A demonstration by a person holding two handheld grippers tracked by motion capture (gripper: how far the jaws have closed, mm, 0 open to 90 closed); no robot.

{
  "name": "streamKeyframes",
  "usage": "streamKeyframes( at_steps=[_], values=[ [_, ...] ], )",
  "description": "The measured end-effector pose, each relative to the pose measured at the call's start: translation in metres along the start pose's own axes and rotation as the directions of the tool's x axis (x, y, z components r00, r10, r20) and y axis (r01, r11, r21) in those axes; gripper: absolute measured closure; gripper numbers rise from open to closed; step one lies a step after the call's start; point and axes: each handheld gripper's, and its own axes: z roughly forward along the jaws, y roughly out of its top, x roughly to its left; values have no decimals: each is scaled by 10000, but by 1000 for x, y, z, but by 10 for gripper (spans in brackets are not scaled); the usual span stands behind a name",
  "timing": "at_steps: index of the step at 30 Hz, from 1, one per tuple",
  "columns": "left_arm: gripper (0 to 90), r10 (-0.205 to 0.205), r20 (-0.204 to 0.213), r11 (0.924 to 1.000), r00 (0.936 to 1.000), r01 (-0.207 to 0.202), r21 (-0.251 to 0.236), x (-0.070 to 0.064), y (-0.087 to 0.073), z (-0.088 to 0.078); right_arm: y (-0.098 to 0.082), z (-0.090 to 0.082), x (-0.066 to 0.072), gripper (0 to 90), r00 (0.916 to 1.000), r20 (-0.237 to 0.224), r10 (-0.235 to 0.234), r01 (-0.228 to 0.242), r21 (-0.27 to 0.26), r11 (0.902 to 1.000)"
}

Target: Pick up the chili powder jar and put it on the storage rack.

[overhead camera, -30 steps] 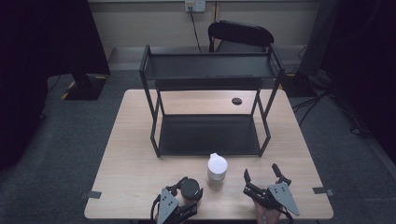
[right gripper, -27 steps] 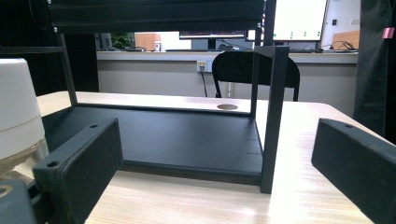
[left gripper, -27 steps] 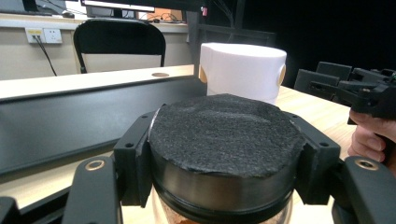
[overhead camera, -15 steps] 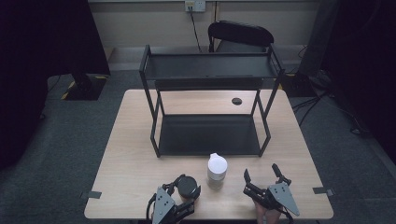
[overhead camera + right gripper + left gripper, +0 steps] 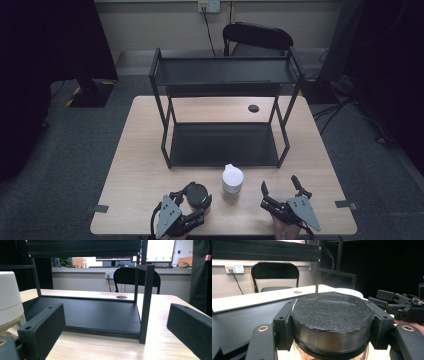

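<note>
At the bottom of the frame, the left gripper (image 5: 192,205) clamps a black-lidded jar (image 5: 332,325); the right gripper (image 5: 280,192) sits spread apart, grasping nothing.

Your left gripper (image 5: 196,202) clasps a black-lidded jar (image 5: 198,195); at its three o'clock stand a white-capped bottle (image 5: 232,182) and your spread right gripper (image 5: 279,189).

High view: dim overall, corners fall to near black; table (image 5: 140,165) is the brightest area, evenly lit from above, shadows soft. Image soft, low detail.
Left gripper view: near black lid (image 5: 332,312) sharp, grain visible; right background black; wall behind chair (image 5: 274,275) bright.
Right gripper view: jaws in the foreground blurred; lit screens (image 5: 160,250) overexposed; white bottle (image 5: 8,297) edge blurred.
</note>
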Motion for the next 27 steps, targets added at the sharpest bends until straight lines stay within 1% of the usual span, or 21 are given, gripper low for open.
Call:
streamKeyframes(
  at_steps=[3, 7, 10, 12, 13, 17, 22, 27],
  values=[
    [353, -10, -5, 10000, 10000, 10, -90, 4, 5, -1, 0, 0, 0, 6, 10000, 0, 0, 0, 1, 10000],
    [353, -127, 13, 9996, 9999, 127, -237, 8, 11, -5, 0, 0, 0, 6, 10000, 1, 0, 0, 0, 10000],
    [353, 11, 17, 9997, 10000, -11, -240, 10, 16, -8, 0, 0, 0, 7, 10000, 0, 2, -2, 2, 10000],
    [353, 55, 221, 9998, 9997, -51, -171, 15, 21, -8, 0, 0, 0, 7, 10000, 0, -1, 1, 1, 10000],
    [353, 37, 244, 9998, 9997, -32, -211, 16, 21, -9, 0, 0, 0, 7, 10000, 0, 1, -1, 0, 10000],
    [353, 312, 82, 9992, 9995, -310, -267, 17, 29, -9, 0, 0, 0, 7, 10000, 2, 1, -1, 1, 10000],
    [353, 473, 141, 9980, 9988, -467, -428, 24, 43, -4, 0, 0, 0, 7, 10000, 2, -2, 2, 1, 10000],
    [353, 672, 146, 9967, 9976, -665, -458, 31, 61, 7, 0, 0, 0, 7, 10000, 2, -2, 2, 1, 10000]
  ],
)
